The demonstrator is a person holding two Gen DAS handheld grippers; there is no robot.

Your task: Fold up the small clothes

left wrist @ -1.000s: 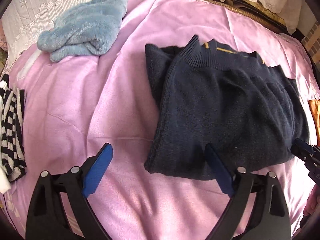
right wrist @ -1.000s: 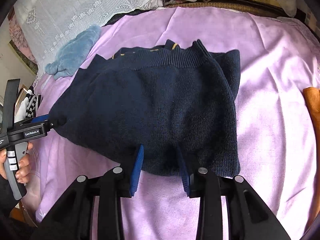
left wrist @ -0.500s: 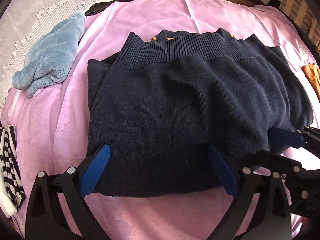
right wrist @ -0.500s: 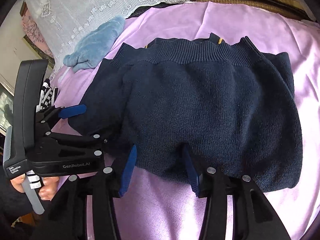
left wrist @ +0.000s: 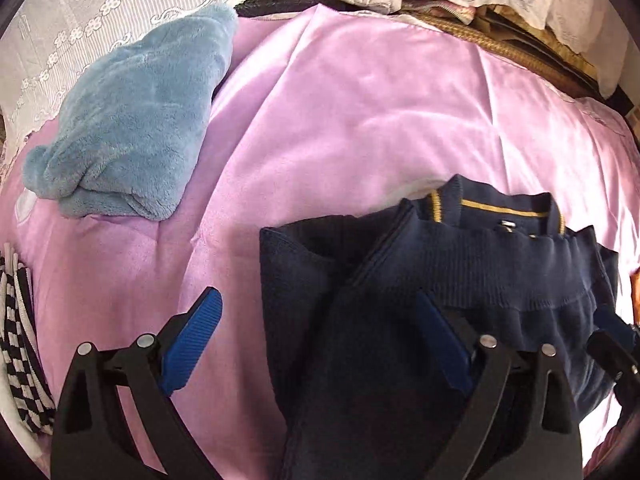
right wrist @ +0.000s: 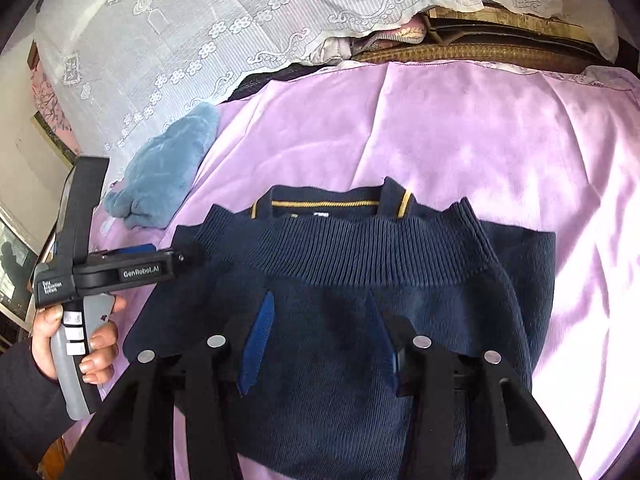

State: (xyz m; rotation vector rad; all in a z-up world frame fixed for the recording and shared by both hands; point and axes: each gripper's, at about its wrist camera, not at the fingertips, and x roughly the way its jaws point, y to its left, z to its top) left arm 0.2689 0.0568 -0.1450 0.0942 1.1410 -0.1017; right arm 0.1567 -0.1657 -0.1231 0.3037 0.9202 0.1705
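Observation:
A folded navy knit sweater [right wrist: 400, 264] with a yellow-striped collar lies on the pink sheet [right wrist: 460, 128]. It also shows in the left wrist view [left wrist: 500, 280]. My left gripper [left wrist: 320, 336] is open wide, its right finger over the sweater's left part and its left finger over bare sheet. My right gripper [right wrist: 320, 340] is open, both blue pads low over the sweater's near half. From the right wrist view the left gripper [right wrist: 160, 260] sits at the sweater's left edge.
A folded light-blue fleece garment [left wrist: 132, 120] lies at the back left. A black-and-white striped garment [left wrist: 20, 340] lies at the left edge. A white lace cover [right wrist: 200, 40] borders the far side. An orange item [left wrist: 635, 292] peeks at the right edge.
Both grippers have moved forward over the sweater toward its collar. The right gripper's jaws have spread wider. The left gripper has shifted left, so the fleece garment is closer in its view.

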